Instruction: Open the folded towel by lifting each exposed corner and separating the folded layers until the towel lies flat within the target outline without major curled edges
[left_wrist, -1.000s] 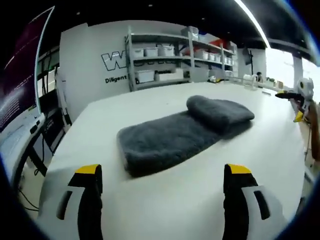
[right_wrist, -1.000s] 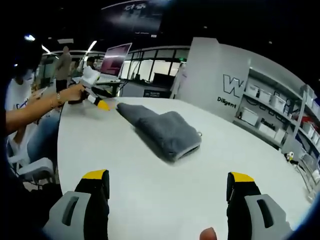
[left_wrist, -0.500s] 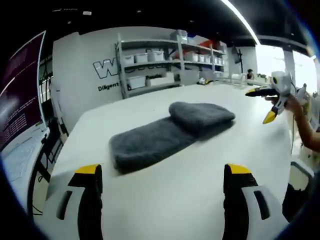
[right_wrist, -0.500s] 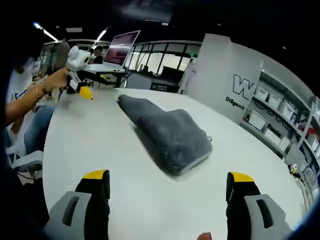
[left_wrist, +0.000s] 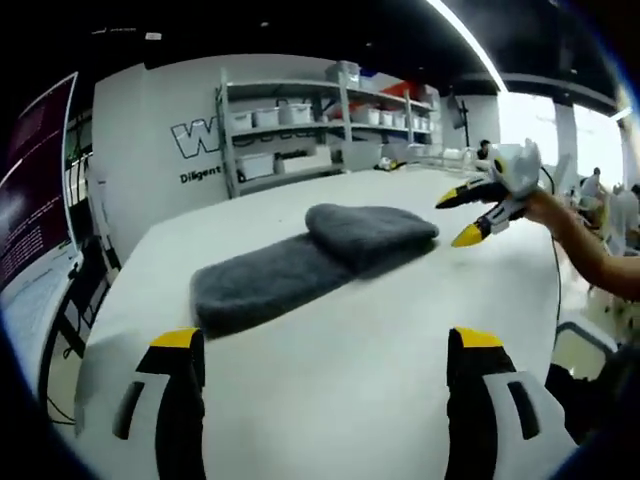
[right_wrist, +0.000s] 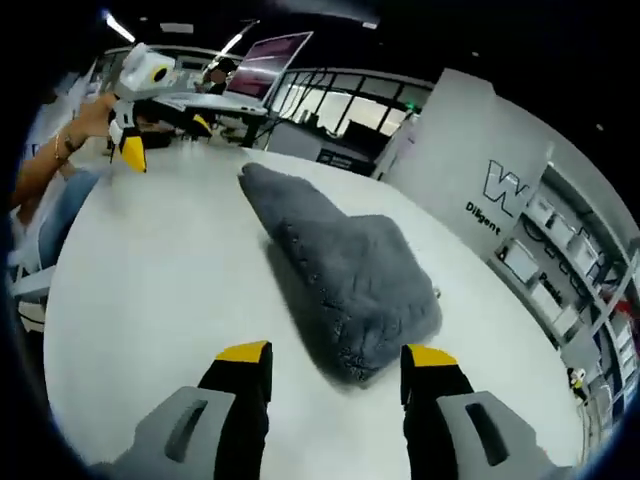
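Right hand-held gripper (right_wrist: 335, 365), jaws parted, nears the soft, limp folded grey plush towel's (right_wrist: 340, 270) doubled end; left hand-held gripper (left_wrist: 325, 345) open.

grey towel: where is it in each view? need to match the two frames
Left gripper view: the grey towel lies centre on the white table, thick folded end to the upper right, near the right gripper.
Right gripper view: the towel runs centre, folded end nearest, just beyond the open jaws; the left gripper is at upper left.
Shared landmark: the white wall lettering.
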